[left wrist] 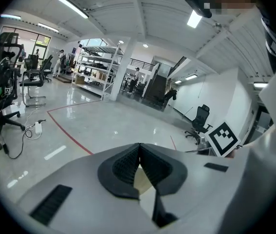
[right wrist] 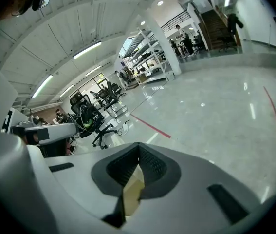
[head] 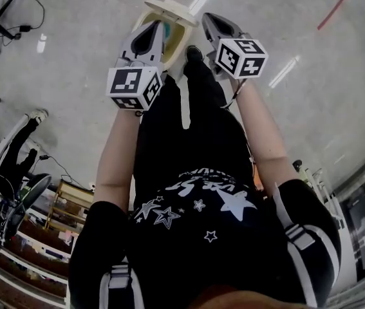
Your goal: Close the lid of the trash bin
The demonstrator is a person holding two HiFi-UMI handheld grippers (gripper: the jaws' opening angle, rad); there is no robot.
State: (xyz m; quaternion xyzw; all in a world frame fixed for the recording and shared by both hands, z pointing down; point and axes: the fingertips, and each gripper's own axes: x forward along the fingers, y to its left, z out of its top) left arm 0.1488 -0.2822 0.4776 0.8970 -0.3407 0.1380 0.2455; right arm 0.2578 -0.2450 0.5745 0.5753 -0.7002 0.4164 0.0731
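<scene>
Trash bin (head: pixel 183 42): cream-coloured, on the grey floor (head: pixel 311 114) directly ahead of the person, at top centre of the head view. Lid (head: pixel 169 6) is up, tilted back on the far side; the mouth is uncovered, with a teal tint inside.

Left gripper (head: pixel 151 36): held out over the near left part of the bin's mouth; contact cannot be told. In its own view the left gripper's (left wrist: pixel 138 147) jaws are together, tips meeting, nothing clamped. A cream surface shows through the narrow wedge behind the tips.

Right gripper (head: pixel 215 24): just beside the bin's right edge, apart from the lid. In its own view the right gripper's (right wrist: pixel 138 147) jaws likewise meet at the tips, nothing gripped, with the same cream wedge behind.

Red line (head: pixel 335 5) on the floor, well to the right.
</scene>
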